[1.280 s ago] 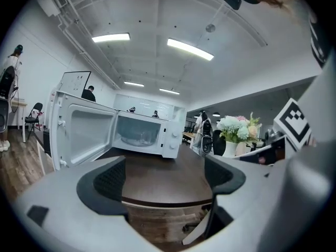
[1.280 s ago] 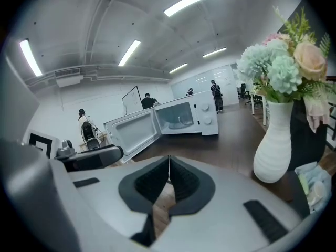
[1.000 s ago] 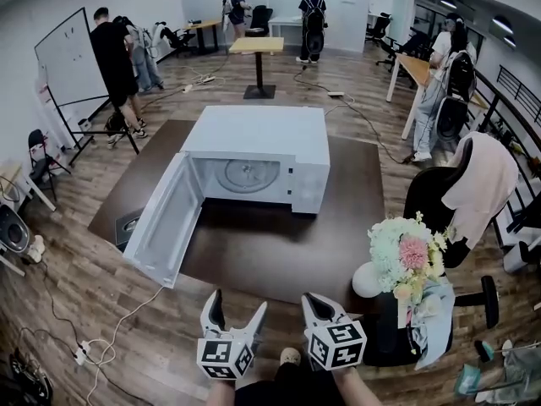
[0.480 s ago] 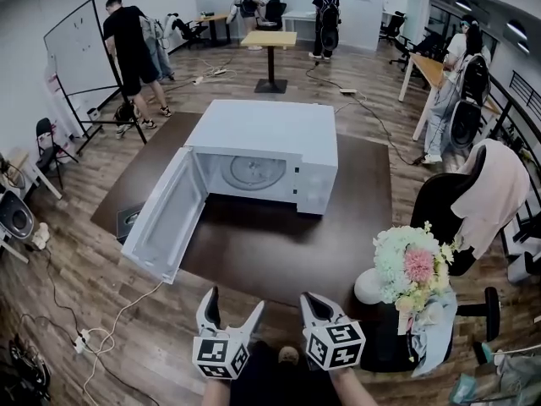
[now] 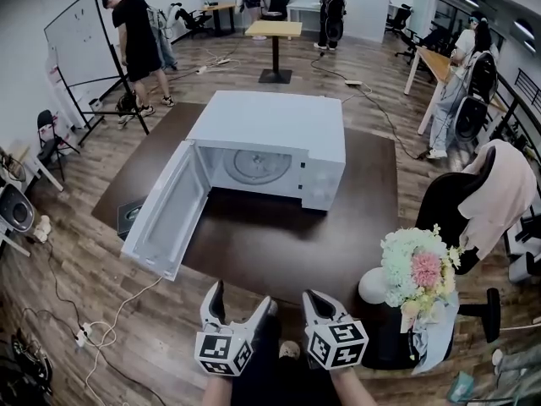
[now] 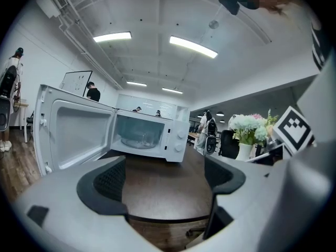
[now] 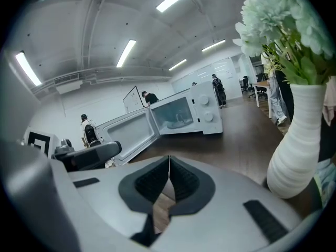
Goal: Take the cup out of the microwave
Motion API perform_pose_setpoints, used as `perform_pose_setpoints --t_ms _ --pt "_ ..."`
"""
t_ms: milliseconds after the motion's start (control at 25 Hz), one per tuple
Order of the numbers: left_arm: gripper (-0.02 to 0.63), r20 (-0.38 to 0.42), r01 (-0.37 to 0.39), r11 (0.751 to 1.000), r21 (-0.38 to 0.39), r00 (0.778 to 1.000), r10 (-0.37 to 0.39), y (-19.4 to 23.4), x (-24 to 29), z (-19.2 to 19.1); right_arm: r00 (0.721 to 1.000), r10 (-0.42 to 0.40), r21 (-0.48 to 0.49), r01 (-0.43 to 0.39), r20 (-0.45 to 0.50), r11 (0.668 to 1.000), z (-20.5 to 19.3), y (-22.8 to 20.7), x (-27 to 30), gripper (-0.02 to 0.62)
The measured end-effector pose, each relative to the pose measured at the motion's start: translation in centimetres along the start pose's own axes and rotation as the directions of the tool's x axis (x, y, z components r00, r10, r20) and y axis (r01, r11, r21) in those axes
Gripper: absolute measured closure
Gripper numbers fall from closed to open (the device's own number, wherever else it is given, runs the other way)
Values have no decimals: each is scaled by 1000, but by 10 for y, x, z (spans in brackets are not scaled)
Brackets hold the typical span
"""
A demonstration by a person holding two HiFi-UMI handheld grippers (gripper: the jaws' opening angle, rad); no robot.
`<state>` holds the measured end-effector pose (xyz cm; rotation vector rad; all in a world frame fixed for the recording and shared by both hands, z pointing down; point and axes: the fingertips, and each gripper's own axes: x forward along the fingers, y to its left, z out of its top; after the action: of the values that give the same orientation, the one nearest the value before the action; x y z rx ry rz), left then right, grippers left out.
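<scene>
While the head view has drawn slightly nearer the open microwave [image 5: 266,134], whose turntable [image 5: 258,166] holds the clear cup [image 7: 178,120], both grippers stay at the table's [image 5: 279,252] near edge, the left gripper [image 5: 243,296] spread and empty, the right gripper [image 5: 313,299] pinched together.

Open office with a wood-plank floor around a dark brown desk [image 5: 279,248].
A white ribbed vase [image 5: 370,284] of pale green and pink flowers [image 5: 416,269] stands at the desk's near right corner. Near it, a black office chair [image 5: 435,205] carries a pale draped garment [image 5: 494,193]. Far left, a person in black [image 5: 135,36] bends beside a whiteboard on a stand [image 5: 72,41]. A small wooden table [image 5: 273,30] stands beyond, and white cables [image 5: 110,332] trail over the floor.
</scene>
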<state>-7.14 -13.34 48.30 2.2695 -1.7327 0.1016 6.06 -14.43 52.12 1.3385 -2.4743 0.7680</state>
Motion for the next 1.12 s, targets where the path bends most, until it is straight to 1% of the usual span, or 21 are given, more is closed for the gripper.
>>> perform_pose_setpoints --t_ms 200,520,800,1120 --pt "163 -1 21 1000 1 1000 -21 8 20 8 1000 -16 8 16 6 1000 10 -6 15 601" --pt "163 -13 81 997 -1 997 -81 19 61 18 997 -76 31 75 16 997 28 -23 41 601" --pt "163 -19 123 992 -10 992 -123 35 96 28 993 -118 31 118 6 993 42 -32 65 601" --pt "163 -36 162 987 0 986 -162 51 136 36 988 -156 39 156 -1 987 59 -43 93 601"
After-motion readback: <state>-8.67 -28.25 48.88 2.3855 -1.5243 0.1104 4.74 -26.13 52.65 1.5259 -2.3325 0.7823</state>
